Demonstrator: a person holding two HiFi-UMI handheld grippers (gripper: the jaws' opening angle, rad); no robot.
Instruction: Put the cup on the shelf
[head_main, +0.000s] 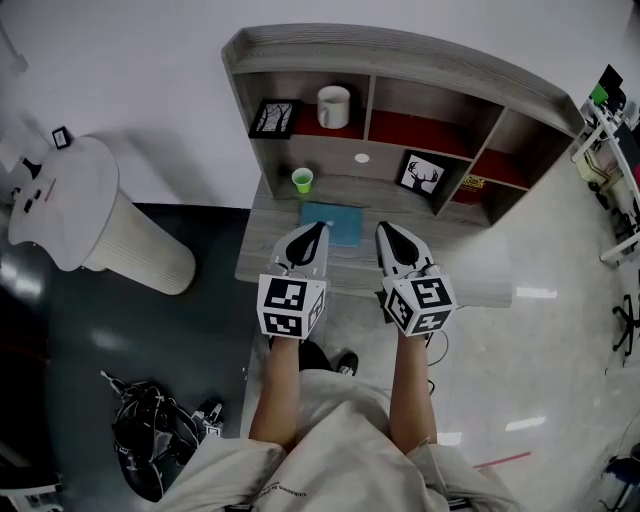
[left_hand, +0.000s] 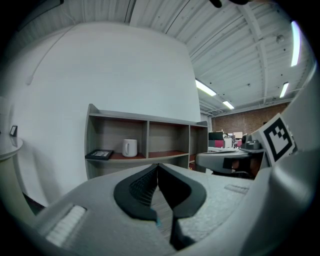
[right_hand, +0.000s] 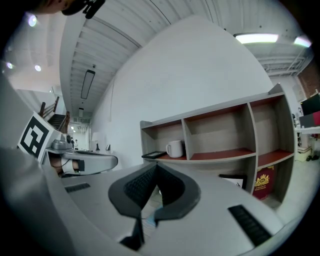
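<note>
A small green cup (head_main: 302, 180) stands on the grey desk (head_main: 262, 240) in front of the shelf unit (head_main: 400, 60). A white mug (head_main: 334, 106) (left_hand: 129, 147) (right_hand: 174, 148) sits in the shelf's upper left compartment, beside a black picture frame (head_main: 273, 118). My left gripper (head_main: 319, 228) (left_hand: 158, 166) hovers over the desk's front part with its jaws shut and nothing between them. My right gripper (head_main: 383, 229) (right_hand: 156, 166) is level with it to the right, also shut and empty. Both point toward the shelf, short of the green cup.
A blue mat (head_main: 336, 222) lies on the desk between the grippers. A framed deer picture (head_main: 421, 175) leans in the lower shelf section, with a red box (right_hand: 261, 182) to its right. A white pedestal (head_main: 90, 215) stands at the left, and a black bag (head_main: 150, 435) lies on the floor.
</note>
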